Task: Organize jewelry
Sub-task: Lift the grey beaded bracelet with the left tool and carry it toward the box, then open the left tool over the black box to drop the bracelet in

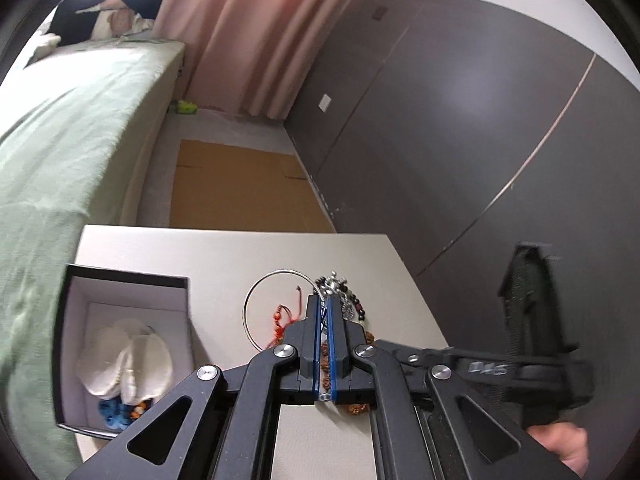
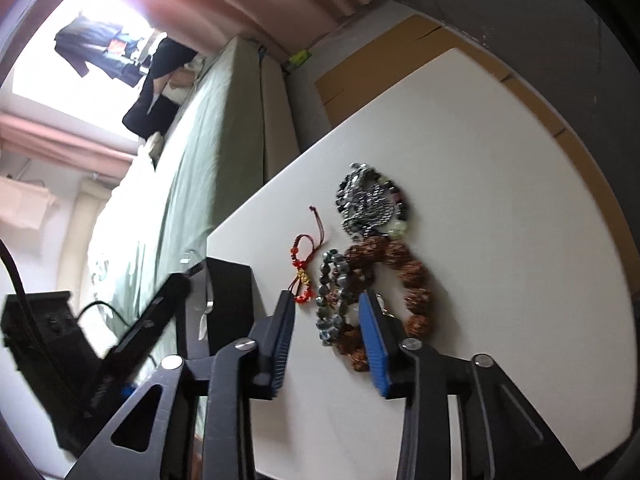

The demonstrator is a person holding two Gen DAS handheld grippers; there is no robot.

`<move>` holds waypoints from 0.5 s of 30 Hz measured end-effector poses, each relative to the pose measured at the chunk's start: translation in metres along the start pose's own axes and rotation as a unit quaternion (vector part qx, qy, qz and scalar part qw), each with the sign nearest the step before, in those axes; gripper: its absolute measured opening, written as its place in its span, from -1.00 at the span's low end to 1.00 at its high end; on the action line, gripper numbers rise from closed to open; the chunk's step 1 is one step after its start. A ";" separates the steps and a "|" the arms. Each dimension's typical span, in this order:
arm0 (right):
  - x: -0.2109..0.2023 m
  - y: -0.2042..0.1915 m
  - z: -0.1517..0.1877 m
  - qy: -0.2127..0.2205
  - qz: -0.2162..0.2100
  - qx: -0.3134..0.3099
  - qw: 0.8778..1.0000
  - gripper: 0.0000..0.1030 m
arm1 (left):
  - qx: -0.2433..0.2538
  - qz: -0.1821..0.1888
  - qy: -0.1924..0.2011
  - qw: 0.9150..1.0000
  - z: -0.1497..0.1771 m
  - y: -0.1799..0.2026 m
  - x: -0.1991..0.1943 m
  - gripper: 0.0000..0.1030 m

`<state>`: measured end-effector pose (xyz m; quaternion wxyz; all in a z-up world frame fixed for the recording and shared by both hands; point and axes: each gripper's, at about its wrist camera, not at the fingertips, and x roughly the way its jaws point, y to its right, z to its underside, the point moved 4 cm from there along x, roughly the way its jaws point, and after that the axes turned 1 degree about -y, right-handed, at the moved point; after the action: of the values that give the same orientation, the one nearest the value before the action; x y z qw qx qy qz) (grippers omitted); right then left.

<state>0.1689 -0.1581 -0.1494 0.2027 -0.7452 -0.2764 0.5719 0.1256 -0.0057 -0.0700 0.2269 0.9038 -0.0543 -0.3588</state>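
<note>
In the left wrist view my left gripper (image 1: pixel 325 304) is shut on a thin silver bangle (image 1: pixel 256 296), held over the white table (image 1: pixel 224 252). Under it lie a red cord bracelet (image 1: pixel 282 318) and a silver-and-dark bead pile (image 1: pixel 340 288). A black jewelry box (image 1: pixel 120 344) with a white lining stands open at the left, holding white pouches and blue items. In the right wrist view my right gripper (image 2: pixel 326 312) is open above a grey stone bracelet (image 2: pixel 332 300). Next to it lie a brown bead bracelet (image 2: pixel 404 268), a red cord bracelet (image 2: pixel 302 268) and a silver chain pile (image 2: pixel 368 200).
A bed with a green cover (image 1: pixel 68 128) runs along the table's left side. A grey cabinet wall (image 1: pixel 460 120) stands to the right. Cardboard (image 1: pixel 236 184) lies on the floor beyond the table. The other gripper's body (image 1: pixel 532 340) shows at the right.
</note>
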 end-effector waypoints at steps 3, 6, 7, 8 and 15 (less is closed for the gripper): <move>0.015 -0.001 -0.001 -0.009 0.020 -0.005 1.000 -0.39 | -0.007 -0.005 0.010 1.000 -0.004 -0.009 -0.011 -0.96; 0.024 0.003 -0.003 -0.015 0.041 -0.005 0.999 -0.44 | -0.015 -0.010 0.015 1.000 -0.007 -0.018 -0.019 -0.96; 0.025 0.003 -0.003 -0.015 0.045 -0.005 0.999 -0.44 | -0.018 -0.013 0.016 1.000 -0.008 -0.022 -0.022 -0.96; 0.028 0.003 -0.004 -0.016 0.052 -0.005 0.999 -0.45 | -0.022 -0.015 0.017 0.999 -0.008 -0.025 -0.024 -0.96; 0.034 -0.007 -0.005 -0.013 0.072 -0.029 0.997 -0.77 | -0.045 -0.031 0.026 0.998 -0.010 -0.041 -0.046 -0.96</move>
<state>0.1794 -0.1305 -0.1687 0.1362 -0.7614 -0.2411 0.5862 0.0955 0.0463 -0.0535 0.2578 0.9028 -0.0043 -0.3441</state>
